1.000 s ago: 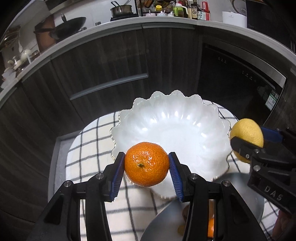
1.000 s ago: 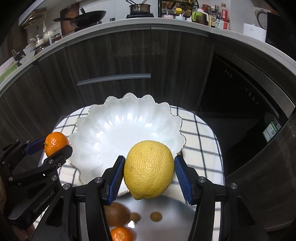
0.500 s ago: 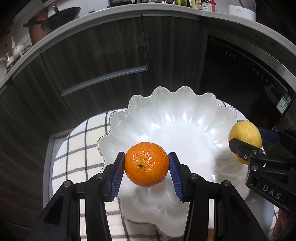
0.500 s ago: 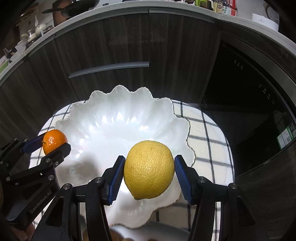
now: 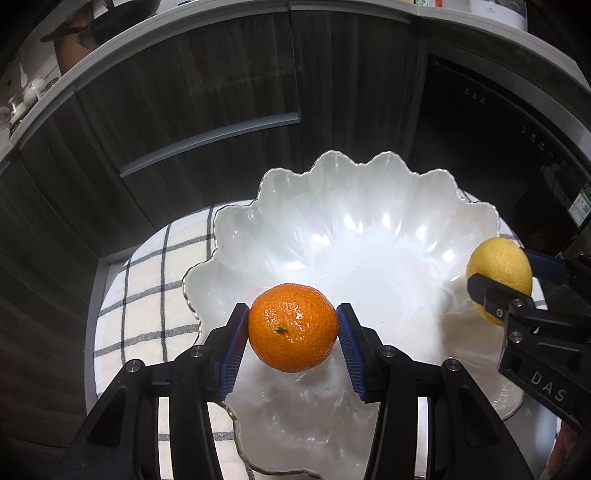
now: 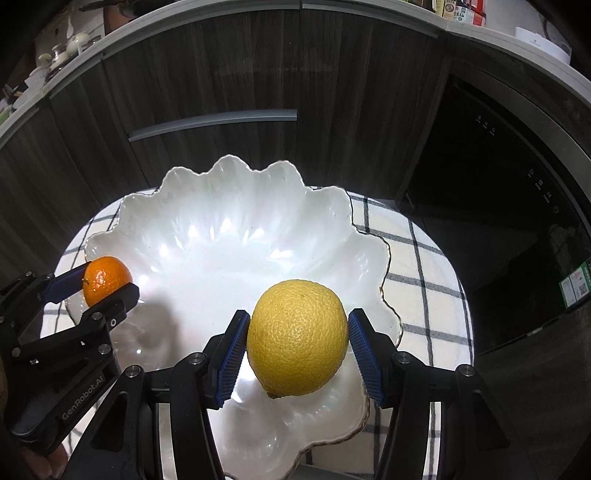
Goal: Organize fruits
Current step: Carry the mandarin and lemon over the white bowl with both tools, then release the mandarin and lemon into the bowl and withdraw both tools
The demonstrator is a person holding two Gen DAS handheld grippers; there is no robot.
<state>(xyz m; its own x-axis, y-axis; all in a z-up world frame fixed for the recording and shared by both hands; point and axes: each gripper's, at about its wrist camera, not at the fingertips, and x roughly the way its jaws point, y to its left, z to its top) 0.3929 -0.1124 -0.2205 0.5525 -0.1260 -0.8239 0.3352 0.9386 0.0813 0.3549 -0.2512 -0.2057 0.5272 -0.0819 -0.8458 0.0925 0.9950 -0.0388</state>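
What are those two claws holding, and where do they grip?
The left gripper pinches a tangerine by its sides; the right gripper clamps a lemon across its sides.

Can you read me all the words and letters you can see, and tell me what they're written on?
"DAS" – on the side of the right gripper.
"GenRobot.AI" – on the side of the left gripper.
The green sticker on the dark oven door: too small to read.
The labels on the bottles up on the counter: too blurred to read.

"DAS" on right gripper point(image 5: 499, 284); "GenRobot.AI" on left gripper point(image 6: 99, 286)
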